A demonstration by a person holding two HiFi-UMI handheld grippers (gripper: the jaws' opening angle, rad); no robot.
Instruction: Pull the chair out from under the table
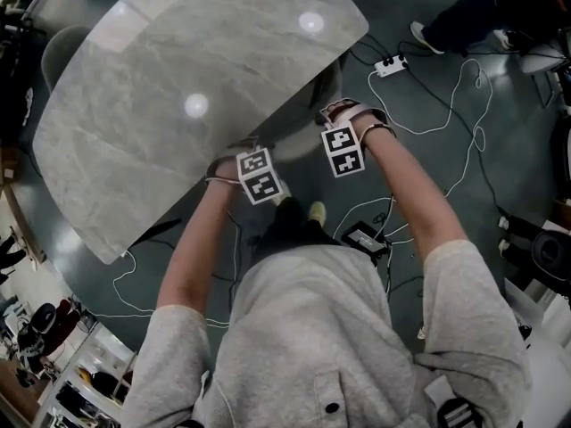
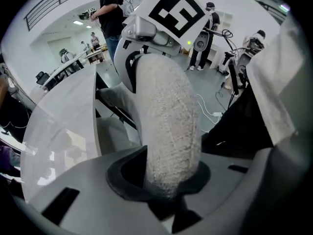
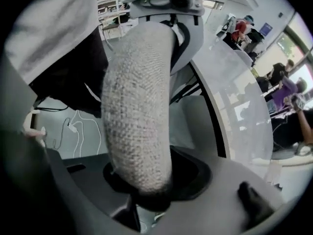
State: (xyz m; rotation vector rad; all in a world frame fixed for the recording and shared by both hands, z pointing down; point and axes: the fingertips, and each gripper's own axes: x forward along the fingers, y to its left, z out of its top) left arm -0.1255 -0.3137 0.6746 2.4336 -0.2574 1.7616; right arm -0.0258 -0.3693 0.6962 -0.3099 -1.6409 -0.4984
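The chair shows mainly as its grey woven backrest rim (image 2: 166, 121), which runs away from my left gripper (image 2: 168, 180) to the right gripper's marker cube (image 2: 178, 11). That rim (image 3: 139, 111) also passes through my right gripper (image 3: 146, 180). In both gripper views the rim lies between the jaws, with a dark gap beside it. The pads do not visibly press on it. From the head view, the left gripper (image 1: 257, 175) and right gripper (image 1: 343, 148) point down at the near edge of the marble-look table (image 1: 178, 78). The chair seat (image 2: 115, 131) sits under the tabletop.
White cables (image 1: 464, 105), a power strip (image 1: 390, 64) and a black box (image 1: 364, 237) lie on the dark floor to my right. A person's legs (image 1: 464, 16) stand at the upper right. Another grey chair (image 1: 58, 52) shows beyond the table's far left edge.
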